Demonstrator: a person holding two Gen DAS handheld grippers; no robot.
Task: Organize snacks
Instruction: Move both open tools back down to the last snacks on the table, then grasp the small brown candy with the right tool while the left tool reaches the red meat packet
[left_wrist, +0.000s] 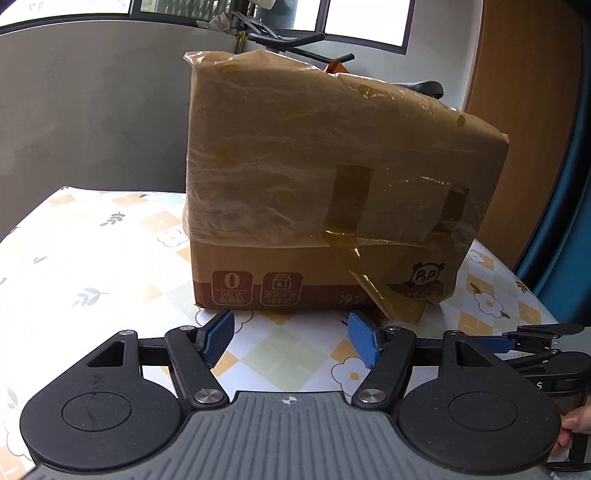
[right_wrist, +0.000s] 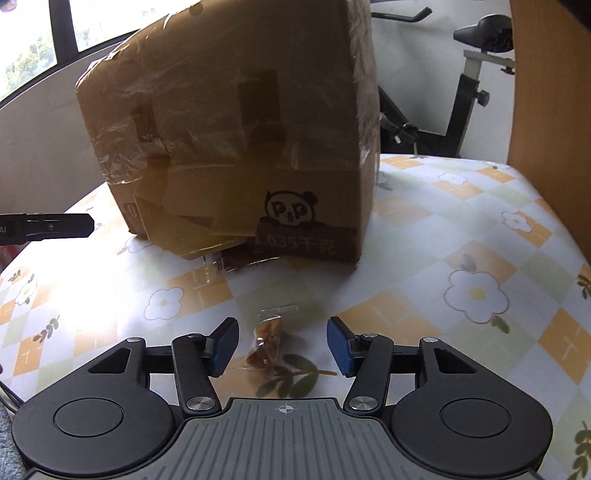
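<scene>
A small clear packet with a brown snack (right_wrist: 266, 345) lies on the flowered tablecloth (right_wrist: 461, 240). My right gripper (right_wrist: 282, 345) stands astride it, jaws apart, neither blue pad touching the packet. A tall cardboard box (left_wrist: 332, 184) wrapped in tape stands on the cloth; the same box (right_wrist: 236, 147) fills the right wrist view behind the packet. My left gripper (left_wrist: 291, 341) is open just in front of the box's lower edge, with only the cloth between its pads. The left gripper's finger (right_wrist: 55, 227) shows at the left edge of the right wrist view.
The table's flowered cloth (left_wrist: 92, 258) extends left of the box. A grey wall (left_wrist: 92, 110) rises behind. An exercise bike (right_wrist: 465, 92) stands beyond the table on the right, next to a wooden panel (right_wrist: 546, 92). The other gripper (left_wrist: 535, 339) and a person's fingers (left_wrist: 576, 424) show at the right edge.
</scene>
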